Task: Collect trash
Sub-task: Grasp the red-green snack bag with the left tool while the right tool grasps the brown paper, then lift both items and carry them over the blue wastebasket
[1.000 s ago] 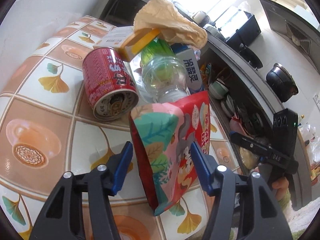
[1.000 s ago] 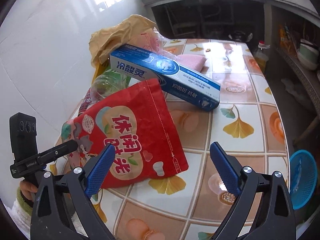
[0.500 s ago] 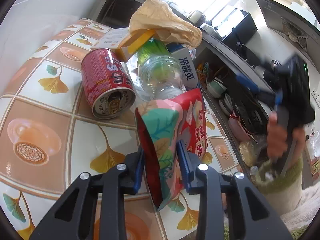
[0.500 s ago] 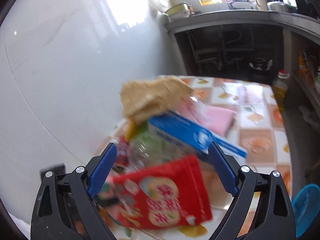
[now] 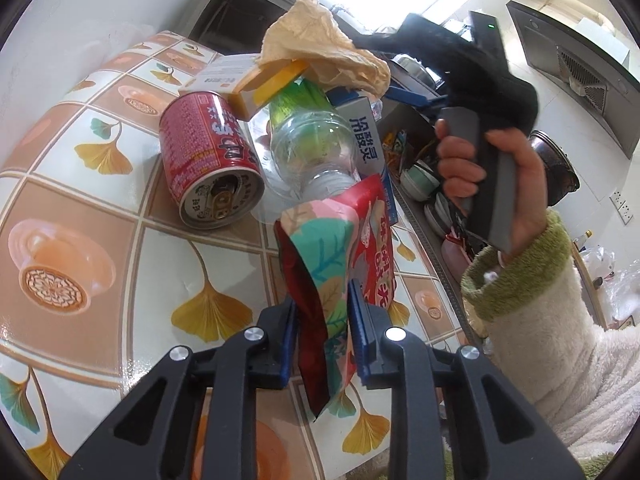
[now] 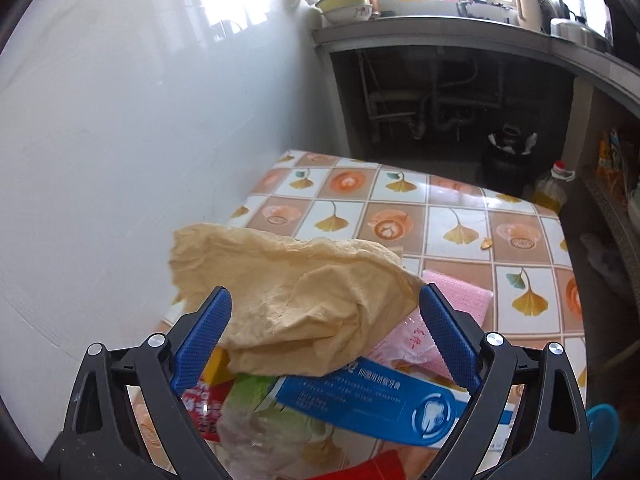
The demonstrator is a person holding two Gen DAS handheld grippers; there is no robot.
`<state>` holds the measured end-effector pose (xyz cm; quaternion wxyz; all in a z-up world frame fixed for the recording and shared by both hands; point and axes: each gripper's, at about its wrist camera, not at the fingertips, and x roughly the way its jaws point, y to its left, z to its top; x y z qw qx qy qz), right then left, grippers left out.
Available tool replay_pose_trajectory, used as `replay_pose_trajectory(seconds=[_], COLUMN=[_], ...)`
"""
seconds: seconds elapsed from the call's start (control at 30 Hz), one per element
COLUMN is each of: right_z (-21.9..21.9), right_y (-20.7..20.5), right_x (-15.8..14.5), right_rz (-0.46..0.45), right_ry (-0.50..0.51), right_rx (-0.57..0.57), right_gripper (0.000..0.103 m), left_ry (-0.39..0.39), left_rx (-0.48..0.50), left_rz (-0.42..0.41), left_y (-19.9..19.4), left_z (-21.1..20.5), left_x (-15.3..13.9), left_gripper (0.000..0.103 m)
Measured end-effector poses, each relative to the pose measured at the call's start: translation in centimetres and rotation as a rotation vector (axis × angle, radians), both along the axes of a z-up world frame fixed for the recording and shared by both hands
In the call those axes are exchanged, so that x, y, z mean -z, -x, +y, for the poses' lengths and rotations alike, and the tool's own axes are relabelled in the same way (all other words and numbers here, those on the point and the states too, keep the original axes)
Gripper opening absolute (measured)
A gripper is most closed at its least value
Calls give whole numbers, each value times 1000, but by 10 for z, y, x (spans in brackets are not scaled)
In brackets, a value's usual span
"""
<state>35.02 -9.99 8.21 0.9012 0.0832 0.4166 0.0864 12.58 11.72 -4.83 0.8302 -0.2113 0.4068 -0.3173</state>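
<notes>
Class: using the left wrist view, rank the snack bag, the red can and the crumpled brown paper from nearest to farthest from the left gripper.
1. Snack bag: clamped in the left gripper.
2. Red can: lying on its side, ahead and left.
3. Crumpled brown paper: atop the pile, farthest back.

Tiled surface (image 5: 100,208) with a trash pile

A red can (image 5: 208,160) lies on its side, touching a clear bottle (image 5: 312,152); beyond the can, a pink pouch (image 6: 456,300) lies flat.

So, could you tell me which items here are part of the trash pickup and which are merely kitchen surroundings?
Trash pickup:
- snack bag, clamped by left gripper
- crumpled paper, between open right gripper
- red can
- plastic bottle
- toothpaste box

Surroundings:
- oil bottle
- enamel basin
- stacked bowls
</notes>
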Motion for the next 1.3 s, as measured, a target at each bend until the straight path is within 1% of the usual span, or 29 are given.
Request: replay_pose_trajectory(seconds=[0.07,0.13,0.2,0.23,0.27,0.3,0.33,0.4,0.43,0.47,0.5,0.53,0.6,0.7,0.77,1.0,1.1,1.3], right_z=[8,17,23,24,25,25,25,26,26,26,25,24,21,19,14,-6,-21,-60], right_y=[4,6,7,8,8,7,7,6,6,6,6,6,7,10,13,34,50,98], right_x=[1,1,3,3,4,5,5,5,5,4,3,3,-1,-6,-13,-43,-60,-91], right_rz=[-9,-19,-19,-19,-20,-22,-22,-18,-17,-17,-17,-17,-19,-36,-54,-127,-163,-247], right_ry=[55,110,150,161,167,173,177,176,179,179,172,165,148,130,96,-10,-56,-70], right_rx=[-14,-31,-47,-51,-51,-48,-48,-57,-57,-58,-60,-58,-56,-55,-58,-50,-40,12], right_gripper=[90,85,75,73,67,60,56,44,41,34,27,24,13,9,8,6,6,6], left_ry=[6,12,18,19,20,20,24,26,26,28,30,34,40,53,60,101,114,111], left_rx=[1,1,2,3,3,3,4,6,6,6,7,9,11,16,22,34,38,49], left_rz=[2,3,2,1,0,1,0,-3,-4,-6,-6,-9,-15,-24,-33,-85,-99,-140], left_y=[1,1,2,3,3,2,2,3,3,4,4,5,7,9,11,21,26,34], left_z=[1,2,4,4,4,3,3,3,3,3,4,4,4,4,4,5,5,-4], left_x=[0,0,0,-1,-1,-1,-1,-2,-2,-2,-3,-3,-5,-8,-11,-31,-41,-65], left_gripper=[21,20,19,19,19,19,18,17,17,17,16,16,15,14,13,13,13,13])
